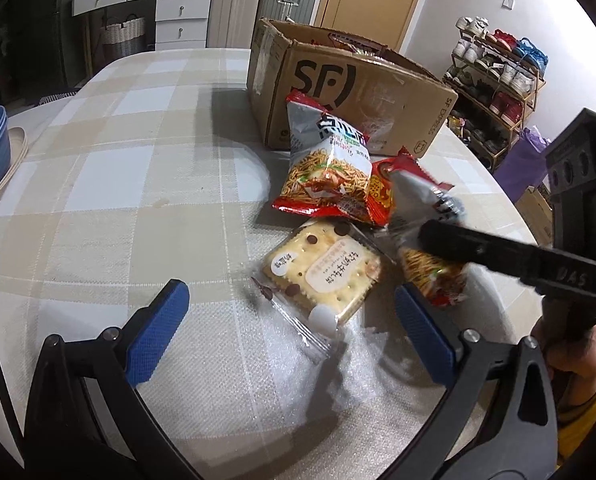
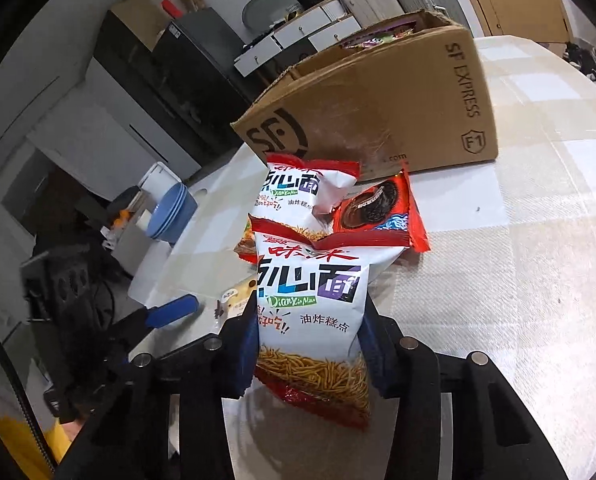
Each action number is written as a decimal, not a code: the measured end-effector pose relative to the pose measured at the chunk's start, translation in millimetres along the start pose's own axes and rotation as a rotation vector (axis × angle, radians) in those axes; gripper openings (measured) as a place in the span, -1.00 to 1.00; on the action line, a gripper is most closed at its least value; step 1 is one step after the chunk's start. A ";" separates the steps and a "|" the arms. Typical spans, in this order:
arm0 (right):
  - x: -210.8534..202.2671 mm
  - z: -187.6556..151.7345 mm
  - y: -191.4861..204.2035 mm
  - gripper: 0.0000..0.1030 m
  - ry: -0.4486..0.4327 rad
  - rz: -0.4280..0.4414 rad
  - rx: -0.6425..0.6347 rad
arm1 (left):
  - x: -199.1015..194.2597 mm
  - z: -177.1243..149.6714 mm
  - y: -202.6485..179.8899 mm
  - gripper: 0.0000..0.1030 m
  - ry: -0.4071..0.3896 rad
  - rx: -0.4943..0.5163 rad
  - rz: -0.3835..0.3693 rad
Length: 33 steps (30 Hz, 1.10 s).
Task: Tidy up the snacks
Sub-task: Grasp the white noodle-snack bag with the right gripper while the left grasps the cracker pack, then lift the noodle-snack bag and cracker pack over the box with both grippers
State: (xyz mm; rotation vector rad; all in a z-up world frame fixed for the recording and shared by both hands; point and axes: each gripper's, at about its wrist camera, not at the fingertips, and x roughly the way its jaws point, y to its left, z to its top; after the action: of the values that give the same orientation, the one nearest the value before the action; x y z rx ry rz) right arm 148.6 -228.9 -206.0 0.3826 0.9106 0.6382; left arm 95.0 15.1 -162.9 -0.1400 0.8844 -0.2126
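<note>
The right gripper (image 2: 308, 356) is clamped on the lower half of a noodle bag (image 2: 312, 316), whose long axis runs straight ahead of the fingers, top edge toward the open box (image 2: 398, 108) beyond. The left gripper (image 1: 290, 320), jaws apart and empty, hangs over a cracker pack (image 1: 322, 272) lying flat on the table (image 1: 118, 200), with a second noodle bag (image 1: 326, 164) between pack and box.

Bare tablecloth (image 1: 138, 168) left of cardboard box (image 1: 354, 92)

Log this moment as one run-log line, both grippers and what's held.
right gripper: shut on white-and-red noodle snack bag | left gripper: open, empty, above clear-wrapped cracker pack | brown cardboard box: open
</note>
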 end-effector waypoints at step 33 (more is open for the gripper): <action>-71.1 -22.8 -30.7 -0.13 -0.117 0.036 0.054 | 25.7 19.4 -46.0 0.23 0.155 0.337 0.028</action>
State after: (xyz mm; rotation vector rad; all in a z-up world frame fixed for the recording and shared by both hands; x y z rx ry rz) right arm 108.5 -297.8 -192.9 0.4805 0.8120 0.6185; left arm 120.0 -35.0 -160.4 0.2041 0.9905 -0.3464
